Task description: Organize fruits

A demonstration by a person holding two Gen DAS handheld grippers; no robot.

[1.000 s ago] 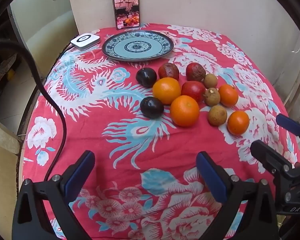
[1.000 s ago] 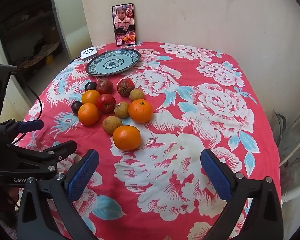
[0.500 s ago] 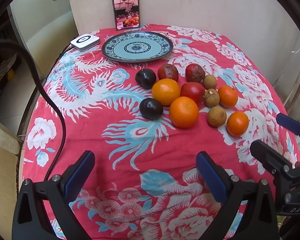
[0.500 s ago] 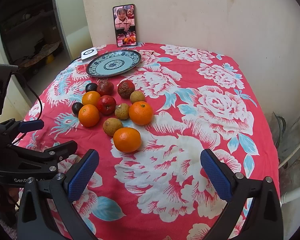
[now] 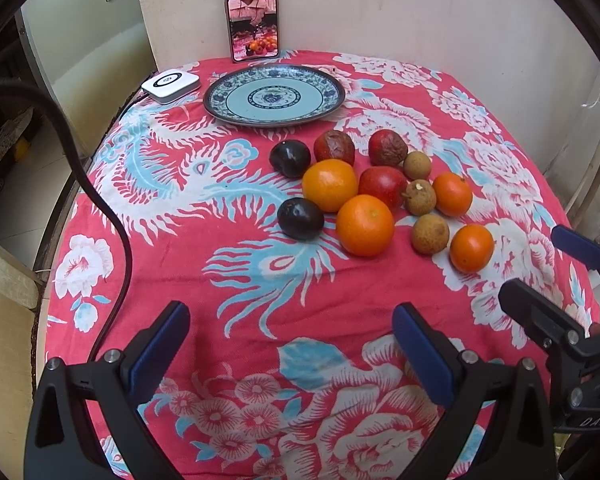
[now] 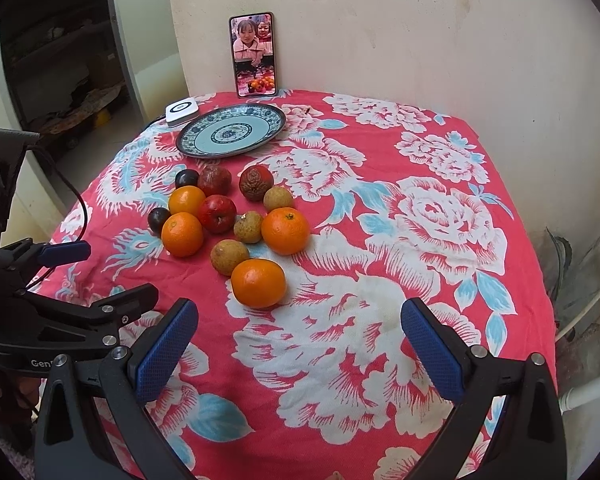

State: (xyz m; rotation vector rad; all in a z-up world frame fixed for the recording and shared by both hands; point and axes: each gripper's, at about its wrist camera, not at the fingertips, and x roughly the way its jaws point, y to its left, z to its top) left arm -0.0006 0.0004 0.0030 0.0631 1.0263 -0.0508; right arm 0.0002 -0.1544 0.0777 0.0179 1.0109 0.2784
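Observation:
A cluster of fruit lies mid-table on the red floral cloth: several oranges (image 5: pixel 365 225) (image 6: pixel 258 282), two dark plums (image 5: pixel 300 218), red fruits (image 5: pixel 383 186) (image 6: pixel 217 213) and brown longans (image 5: pixel 430 233) (image 6: pixel 229 257). Behind them sits an empty blue patterned plate (image 5: pixel 274 95) (image 6: pixel 231 131). My left gripper (image 5: pixel 290 342) hovers open over the near cloth, short of the fruit. My right gripper (image 6: pixel 300 338) is open too, just in front of the nearest orange. Each gripper shows at the edge of the other's view.
A phone (image 5: pixel 253 14) (image 6: pixel 255 55) leans upright against the wall behind the plate. A small white box (image 5: pixel 171 85) (image 6: pixel 182 111) with a cable sits left of the plate. A black cable (image 5: pixel 100 184) hangs along the table's left edge.
Both views have crept slightly: the fruit and plate sit a little lower in each frame than a second ago. The grippers remain open and hold nothing.

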